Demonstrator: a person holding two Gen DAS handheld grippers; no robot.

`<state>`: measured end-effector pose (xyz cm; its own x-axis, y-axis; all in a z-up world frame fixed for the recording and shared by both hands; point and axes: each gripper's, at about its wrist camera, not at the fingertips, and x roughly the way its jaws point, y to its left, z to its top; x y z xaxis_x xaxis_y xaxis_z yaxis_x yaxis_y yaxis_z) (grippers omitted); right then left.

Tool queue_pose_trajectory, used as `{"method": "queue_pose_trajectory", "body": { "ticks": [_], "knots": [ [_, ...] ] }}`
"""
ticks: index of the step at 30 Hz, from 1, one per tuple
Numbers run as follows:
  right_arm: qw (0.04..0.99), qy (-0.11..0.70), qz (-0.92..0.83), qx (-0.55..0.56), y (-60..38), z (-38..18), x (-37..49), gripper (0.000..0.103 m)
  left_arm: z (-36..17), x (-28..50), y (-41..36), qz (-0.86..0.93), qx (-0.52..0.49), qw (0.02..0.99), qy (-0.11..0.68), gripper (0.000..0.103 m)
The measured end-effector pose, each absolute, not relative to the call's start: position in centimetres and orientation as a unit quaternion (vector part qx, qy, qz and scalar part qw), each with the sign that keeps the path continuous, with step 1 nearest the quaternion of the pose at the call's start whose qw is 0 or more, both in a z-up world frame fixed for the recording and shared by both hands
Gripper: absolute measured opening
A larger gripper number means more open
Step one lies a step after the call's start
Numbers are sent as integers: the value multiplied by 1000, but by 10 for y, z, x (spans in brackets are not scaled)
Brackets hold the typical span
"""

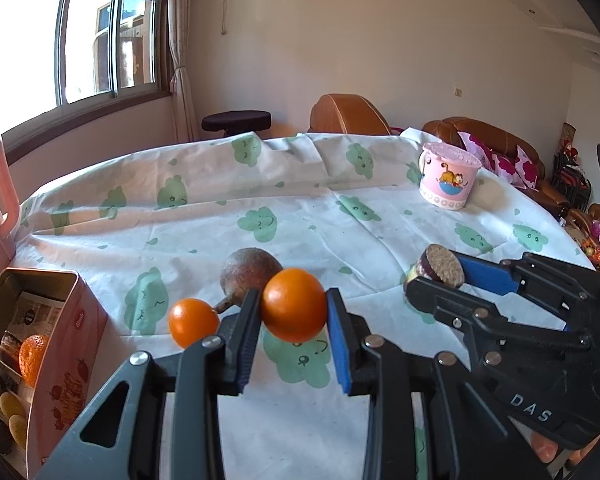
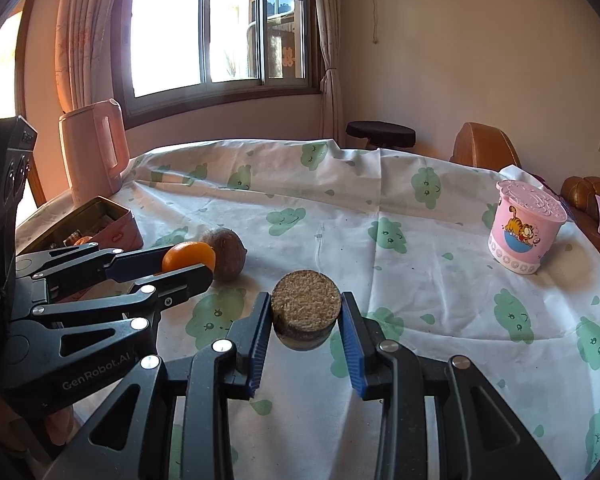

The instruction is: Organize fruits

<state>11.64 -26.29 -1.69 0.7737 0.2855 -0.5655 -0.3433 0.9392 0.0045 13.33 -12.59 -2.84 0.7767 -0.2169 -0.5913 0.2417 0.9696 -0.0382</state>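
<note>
- two grippers: left gripper (image 1: 293, 332) clamped on an orange (image 1: 294, 305), lifted clear of the cloth; right gripper (image 2: 306, 334) clamped on a round brown cork-topped piece (image 2: 306, 306), kind hard to make out.
- three oranges counted from the left wrist: one held, a second orange (image 1: 193, 322) on the tablecloth (image 1: 284, 216) at 9 o'clock of the held one, a third inside the tin (image 1: 66, 344).
- one brown pear-shaped fruit (image 1: 250, 270) at 11 o'clock of the held orange, just behind it.
- one pink tin at 8 o'clock, cut off by the frame edge; dark and yellow contents only partly seen.
- one pink lidded cup (image 1: 449, 176) at 1 o'clock, well apart.
- one pink jug (image 2: 92, 148), far left.
</note>
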Motion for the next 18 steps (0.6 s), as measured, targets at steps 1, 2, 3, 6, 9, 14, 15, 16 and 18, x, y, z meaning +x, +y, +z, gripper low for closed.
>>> {"method": "queue_pose_trajectory", "body": {
  "ticks": [1, 2, 3, 6, 9, 14, 15, 16, 18],
  "knots": [
    [941, 290, 167, -49, -263, -16, 116, 36, -28, 133, -126, -121, 20, 943, 309, 34],
    [942, 288, 167, -49, -263, -16, 115, 36, -27, 132, -126, -120, 20, 944, 307, 34],
    [942, 287, 167, -48, -263, -16, 115, 36, -27, 132, -126, -120, 20, 944, 306, 34],
    [943, 283, 167, -47, -264, -15, 114, 36, -26, 130, -125, -118, 19, 946, 301, 34],
    [945, 278, 168, -46, -265, -14, 113, 36, -25, 128, -124, -117, 17, 948, 296, 34],
    [947, 270, 168, -43, -266, -13, 110, 36, -23, 125, -124, -114, 18, 951, 286, 34],
    [948, 268, 168, -43, -267, -12, 109, 36, -22, 124, -124, -114, 19, 952, 283, 34],
    [948, 266, 168, -42, -267, -12, 109, 36, -22, 123, -124, -113, 19, 953, 281, 34],
    [949, 263, 168, -40, -267, -12, 108, 36, -21, 121, -124, -112, 20, 954, 276, 34]
  ]
}}
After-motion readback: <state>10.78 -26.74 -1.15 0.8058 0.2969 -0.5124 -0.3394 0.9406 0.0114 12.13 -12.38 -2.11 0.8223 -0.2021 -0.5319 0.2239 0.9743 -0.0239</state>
